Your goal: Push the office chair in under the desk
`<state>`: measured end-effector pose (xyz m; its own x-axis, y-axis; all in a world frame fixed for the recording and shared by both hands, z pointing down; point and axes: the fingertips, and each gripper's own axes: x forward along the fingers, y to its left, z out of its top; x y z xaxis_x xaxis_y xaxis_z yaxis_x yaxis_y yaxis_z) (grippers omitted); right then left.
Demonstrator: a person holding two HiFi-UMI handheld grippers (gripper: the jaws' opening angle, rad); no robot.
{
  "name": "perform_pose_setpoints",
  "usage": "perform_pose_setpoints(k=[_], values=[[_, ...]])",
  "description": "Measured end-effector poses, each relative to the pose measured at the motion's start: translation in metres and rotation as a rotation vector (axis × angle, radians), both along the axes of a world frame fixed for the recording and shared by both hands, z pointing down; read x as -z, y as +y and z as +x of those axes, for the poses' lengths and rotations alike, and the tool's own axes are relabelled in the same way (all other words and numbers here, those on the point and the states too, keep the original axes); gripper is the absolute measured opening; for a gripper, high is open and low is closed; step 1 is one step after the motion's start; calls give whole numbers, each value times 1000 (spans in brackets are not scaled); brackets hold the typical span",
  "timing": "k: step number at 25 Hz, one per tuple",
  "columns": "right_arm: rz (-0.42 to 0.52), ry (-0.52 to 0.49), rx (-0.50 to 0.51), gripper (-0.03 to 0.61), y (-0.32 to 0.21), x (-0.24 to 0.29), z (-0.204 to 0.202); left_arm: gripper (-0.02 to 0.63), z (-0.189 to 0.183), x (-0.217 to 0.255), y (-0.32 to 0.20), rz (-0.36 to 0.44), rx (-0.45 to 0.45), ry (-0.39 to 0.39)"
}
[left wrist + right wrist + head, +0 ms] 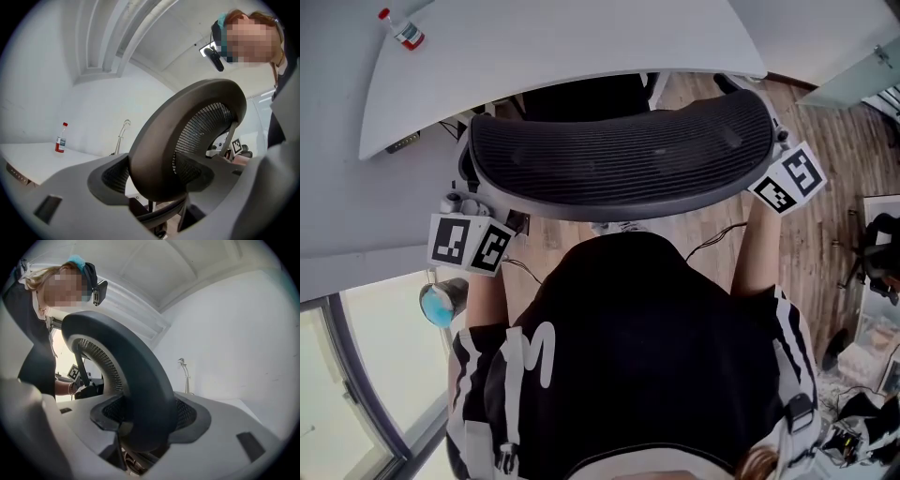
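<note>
Person is standing right behind the office chair, leaning over its mesh backrest.

Grip:
- Left gripper is clamping the backrest's left rim. In the left gripper view the thick rim is filling the gap, and both pads are pressing on it with the jaws spread wide.
- Right gripper is clamping the right rim the same way, one pad bearing on each face.

Chair position:
- The dark seat is sitting in shadow under the desk.
- The backrest is lying just outside the desk's curved front edge.
- Seen from above, the backrest's left end is meeting that edge line.
- Toward the right end a wedge of wood floor is showing between backrest and edge.

Clearances:
- The left gripper is working close beside the desk's outer corner, with a glazed wall running just behind it.
- The right side is opening onto bare floor, while clutter is crowding the far right margin.
- A thin cable is trailing across the boards near the person's right arm.
- A red-capped bottle is standing on the desktop, well back from the front edge.
</note>
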<state>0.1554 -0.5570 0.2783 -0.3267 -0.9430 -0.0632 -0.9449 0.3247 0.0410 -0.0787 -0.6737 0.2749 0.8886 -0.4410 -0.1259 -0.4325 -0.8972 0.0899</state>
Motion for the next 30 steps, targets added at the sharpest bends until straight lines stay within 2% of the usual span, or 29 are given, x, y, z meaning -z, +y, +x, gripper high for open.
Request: perform_pose_setpoints(k=[10,21,30], values=[[37,2,43,264,-35,1,0,305,2,-2,-37,-5,52,-17],[24,-15,26,264,-60,1,11,305,13,1,-63,7,41,-8],[55,-14,28,264,-75,3,15,305,18,2,-80,4,30,-8]])
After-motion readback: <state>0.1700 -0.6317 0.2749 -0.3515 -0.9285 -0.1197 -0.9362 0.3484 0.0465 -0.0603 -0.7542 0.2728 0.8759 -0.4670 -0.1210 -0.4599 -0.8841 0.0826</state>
